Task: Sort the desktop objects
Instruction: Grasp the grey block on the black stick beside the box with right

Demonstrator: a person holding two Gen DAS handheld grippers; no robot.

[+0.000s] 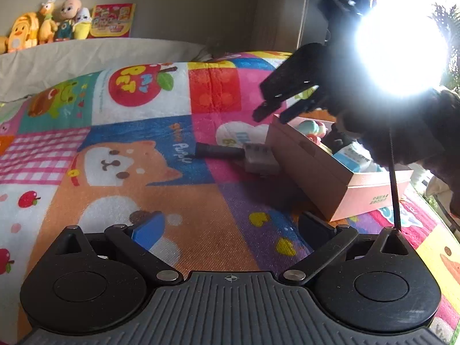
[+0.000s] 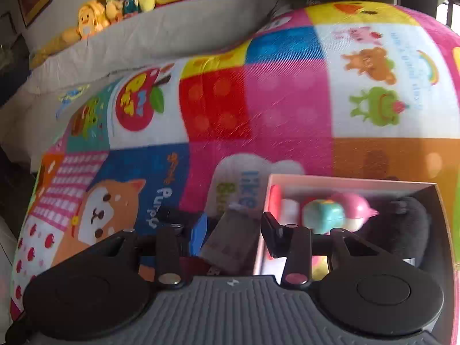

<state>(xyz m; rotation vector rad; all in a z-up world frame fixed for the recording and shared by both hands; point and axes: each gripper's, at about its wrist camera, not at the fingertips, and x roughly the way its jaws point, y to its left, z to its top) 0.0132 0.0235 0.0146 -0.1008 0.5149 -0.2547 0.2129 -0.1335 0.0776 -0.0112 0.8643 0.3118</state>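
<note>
My right tool (image 2: 234, 231) stands with its jaws moderately apart and nothing gripped, hovering low over the grey adapter block (image 2: 230, 238), which lies between the fingers from this view. The block rests on the patterned blanket (image 2: 287, 100), just beside the near wall of the pink box (image 2: 345, 178); whether it touches the wall I cannot tell. A dark cylindrical item (image 1: 220, 151) lies against the block's far end, its long axis running away from the box. The block's own long axis appears to run roughly along the box wall. My left tool (image 1: 230, 227) is spread wide, empty, and well apart from the block. I judge the right tool the nearer, so the pickup falls to it. The box already holds a teal-and-pink toy (image 2: 339, 210) and a dark fuzzy item (image 2: 399, 224).
</note>
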